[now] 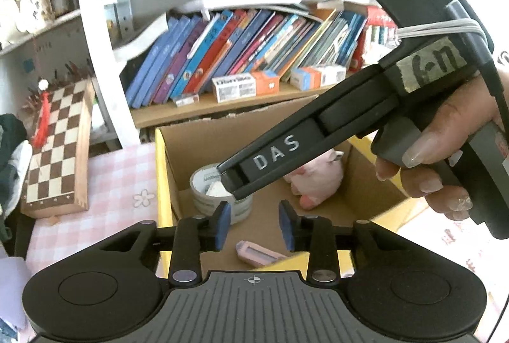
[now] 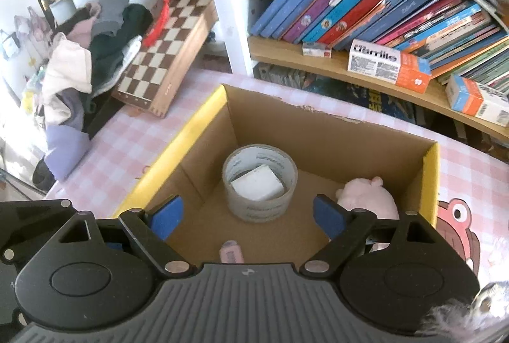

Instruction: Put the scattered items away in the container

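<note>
Right claw (image 2: 248, 217) wide, left claw (image 1: 254, 225) parted, cardboard box (image 2: 203, 133) on pink checked tablecloth (image 2: 127, 149), bookshelf (image 2: 318, 56) behind

An open cardboard box (image 2: 331, 133) with yellow-edged flaps was set on the pink checked cloth. Inside it, a grey tape roll (image 2: 260, 182) was stood flat toward the box's back left, with a white block (image 2: 257, 186) lodged in its core. A pink plush (image 2: 369, 198) was laid against the box's right wall. A pink case (image 2: 231, 252) was laid near the front wall.
</note>
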### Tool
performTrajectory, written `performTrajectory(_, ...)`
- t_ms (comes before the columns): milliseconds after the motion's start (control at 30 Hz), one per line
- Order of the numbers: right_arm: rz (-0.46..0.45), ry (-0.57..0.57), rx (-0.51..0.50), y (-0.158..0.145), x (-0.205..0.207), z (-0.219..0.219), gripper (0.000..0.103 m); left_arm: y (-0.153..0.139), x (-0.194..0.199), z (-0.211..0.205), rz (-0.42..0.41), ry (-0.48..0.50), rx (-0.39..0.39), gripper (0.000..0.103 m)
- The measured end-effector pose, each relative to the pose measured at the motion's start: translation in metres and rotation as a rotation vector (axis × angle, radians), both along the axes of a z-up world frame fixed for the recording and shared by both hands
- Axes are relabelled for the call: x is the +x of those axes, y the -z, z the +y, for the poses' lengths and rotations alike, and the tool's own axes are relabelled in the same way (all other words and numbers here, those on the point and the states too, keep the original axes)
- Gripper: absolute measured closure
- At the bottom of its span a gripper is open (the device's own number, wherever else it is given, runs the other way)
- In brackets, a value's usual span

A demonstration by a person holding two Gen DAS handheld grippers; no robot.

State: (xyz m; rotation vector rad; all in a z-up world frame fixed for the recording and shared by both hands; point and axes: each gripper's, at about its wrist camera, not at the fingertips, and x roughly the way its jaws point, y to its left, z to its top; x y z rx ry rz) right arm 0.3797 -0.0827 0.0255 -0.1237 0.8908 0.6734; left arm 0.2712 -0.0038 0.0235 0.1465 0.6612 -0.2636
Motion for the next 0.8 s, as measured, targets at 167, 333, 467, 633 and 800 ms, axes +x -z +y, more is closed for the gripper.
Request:
performTrajectory(167, -0.045, 0.021, 0.016, -0.016, -0.033, -0.012, 0.014, -0.009, -0.030, 0.006, -0.041, 0.007, -0.001, 0.056)
performTrajectory(333, -0.087, 0.042, 0.024, -0.028, -0.068, -0.024, 0.014, -0.017, -0.058, 0.012, -0.068, 0.005, 0.002, 0.049)
performTrajectory(467, -0.110, 0.068, 0.028, -0.033, -0.094, -0.034, 0.014, -0.024, -0.083, 0.019, -0.093, -0.010, -0.003, 0.040)
performTrajectory(633, -0.147, 0.122, 0.040, -0.037, -0.126, -0.052, 0.014, -0.031, -0.108, 0.029, -0.128, -0.043, -0.008, 0.026)
performTrajectory(800, -0.174, 0.177, 0.036, -0.033, -0.153, -0.070, 0.014, -0.032, -0.127, 0.038, -0.140, -0.075, -0.015, 0.023)
